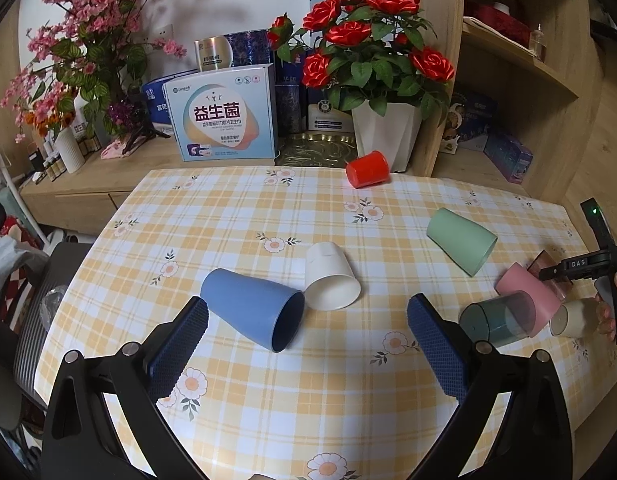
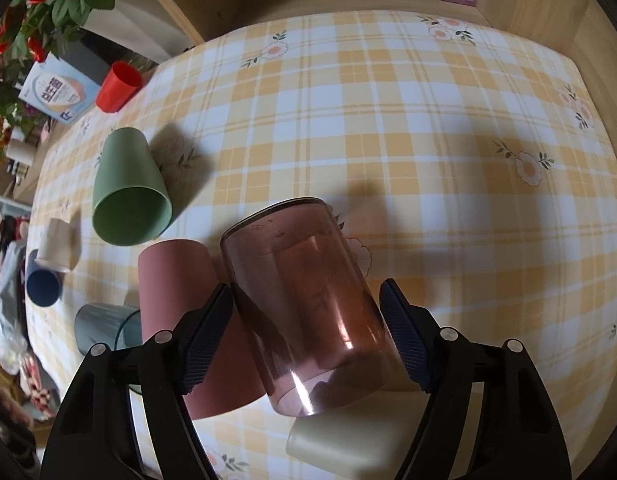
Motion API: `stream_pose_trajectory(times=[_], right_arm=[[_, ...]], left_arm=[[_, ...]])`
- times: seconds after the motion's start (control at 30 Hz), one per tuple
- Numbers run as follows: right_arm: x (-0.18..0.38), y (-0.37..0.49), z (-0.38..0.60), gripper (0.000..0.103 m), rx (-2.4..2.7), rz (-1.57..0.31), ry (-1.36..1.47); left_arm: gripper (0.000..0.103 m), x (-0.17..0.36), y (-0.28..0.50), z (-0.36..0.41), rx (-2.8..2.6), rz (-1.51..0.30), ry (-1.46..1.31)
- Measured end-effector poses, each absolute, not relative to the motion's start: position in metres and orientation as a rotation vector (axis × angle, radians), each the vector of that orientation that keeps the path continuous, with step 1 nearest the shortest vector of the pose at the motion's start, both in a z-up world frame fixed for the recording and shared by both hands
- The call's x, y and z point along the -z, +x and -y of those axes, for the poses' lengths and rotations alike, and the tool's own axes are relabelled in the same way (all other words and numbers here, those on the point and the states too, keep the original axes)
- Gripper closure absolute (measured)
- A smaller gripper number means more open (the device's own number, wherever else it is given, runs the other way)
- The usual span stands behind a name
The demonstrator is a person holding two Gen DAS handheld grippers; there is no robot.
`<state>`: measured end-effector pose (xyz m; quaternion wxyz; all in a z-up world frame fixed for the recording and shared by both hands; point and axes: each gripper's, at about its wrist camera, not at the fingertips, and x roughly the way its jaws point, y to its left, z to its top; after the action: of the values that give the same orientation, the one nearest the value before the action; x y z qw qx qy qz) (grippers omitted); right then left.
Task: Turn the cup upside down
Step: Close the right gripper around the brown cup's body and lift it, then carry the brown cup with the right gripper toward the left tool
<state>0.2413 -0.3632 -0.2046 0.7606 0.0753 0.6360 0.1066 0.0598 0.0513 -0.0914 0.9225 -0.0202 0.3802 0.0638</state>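
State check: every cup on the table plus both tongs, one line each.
blue cup: on its side
white cup: on its side
green cup: on its side
red cup: on its side
pink cup: on its side
clear pink cup: tilted between right tongs
left tongs: open
right tongs: open

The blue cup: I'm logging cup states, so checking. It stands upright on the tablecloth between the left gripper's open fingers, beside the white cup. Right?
Not quite. The blue cup lies on its side, not upright, as the left wrist view shows. It is ahead of the open left gripper, beside the white cup.
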Motion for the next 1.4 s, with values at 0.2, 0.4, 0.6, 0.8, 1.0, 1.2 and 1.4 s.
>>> stream_pose_trajectory(times=[0.2, 0.4, 0.6, 0.8, 1.0, 1.2, 1.4], right_arm=[[0.211, 0.248, 0.356, 0.031, -0.191, -1.410, 0.138], [0.193, 0.242, 0.366, 0.038, -0.128, -1.324, 0.191], [0.174, 0.228, 0.373, 0.038, -0.097, -1.255, 0.230], [0.148, 0.214, 0.372, 0.038, -0.100, -1.193, 0.233], [0.114, 0.193, 0.351, 0.038, -0.157, -1.154, 0.241], [0.092, 0.163, 0.296, 0.039, -0.266, -1.183, 0.239], [0.102, 0.134, 0.211, 0.039, -0.407, -1.274, 0.206]], left_arm=[[0.006, 0.095, 0.058, -0.053, -0.129, -0.792, -0.048], [0.006, 0.097, 0.056, -0.062, -0.131, -0.798, -0.085], [0.006, 0.098, 0.056, -0.066, -0.126, -0.799, -0.105], [0.006, 0.095, 0.049, -0.067, -0.107, -0.782, -0.116], [0.006, 0.093, 0.041, -0.077, -0.107, -0.764, -0.134], [0.006, 0.091, 0.031, -0.095, -0.125, -0.744, -0.148], [0.006, 0.091, 0.021, -0.123, -0.153, -0.735, -0.185]])
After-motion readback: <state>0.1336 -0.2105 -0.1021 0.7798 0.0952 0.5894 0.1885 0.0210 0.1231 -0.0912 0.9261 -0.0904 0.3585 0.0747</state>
